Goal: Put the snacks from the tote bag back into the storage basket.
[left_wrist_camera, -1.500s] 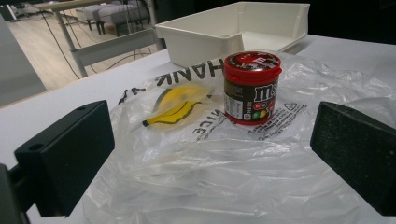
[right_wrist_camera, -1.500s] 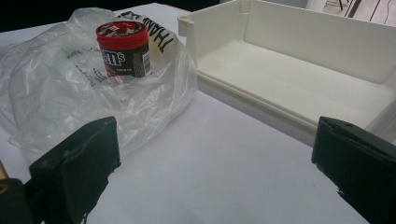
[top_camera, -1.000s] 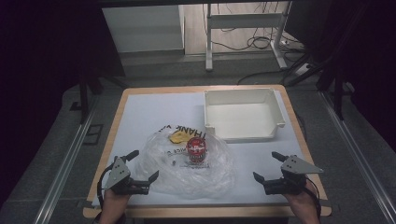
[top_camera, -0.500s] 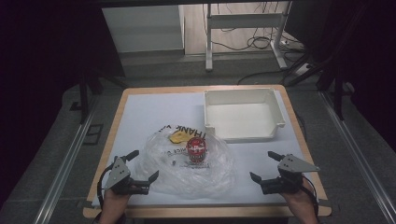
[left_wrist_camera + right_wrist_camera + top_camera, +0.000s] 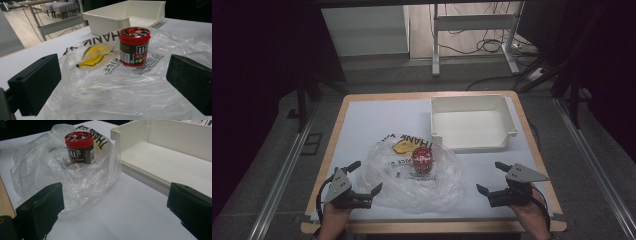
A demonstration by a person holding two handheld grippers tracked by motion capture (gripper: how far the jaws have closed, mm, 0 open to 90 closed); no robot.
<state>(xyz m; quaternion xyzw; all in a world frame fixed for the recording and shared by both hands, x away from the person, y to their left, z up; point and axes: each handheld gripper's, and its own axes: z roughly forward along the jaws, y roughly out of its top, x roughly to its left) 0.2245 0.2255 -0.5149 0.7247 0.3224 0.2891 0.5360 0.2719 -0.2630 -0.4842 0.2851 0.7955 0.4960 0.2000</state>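
A clear plastic bag [image 5: 417,175] lies crumpled on the white surface [image 5: 367,125], and everything else is placed here in relation to it. The bag carries black lettering and a yellow smiley print [image 5: 96,56] on its far part. An M&M's candy jar [image 5: 422,161] with a red lid stands upright on top of the bag, near the bag's far side, just beside the yellow print. In the left gripper view the jar [image 5: 135,46] sits on the flattened plastic, with the lettering running past its base.

Beyond the bag, on its far right, sits a white plastic bin [image 5: 472,122], open at the top; its near corner is close to the bag's edge, though whether the two touch cannot be told.

The left gripper [image 5: 366,177] rests at the bag's near left edge, jaws spread wide with nothing between them, one jaw tip right at the plastic. The right gripper [image 5: 491,177] is to the bag's right, apart from it, over bare surface, jaws likewise wide apart and empty. In the right gripper view the bag [image 5: 75,175] lies ahead to the left and the bin [image 5: 175,157] ahead to the right.
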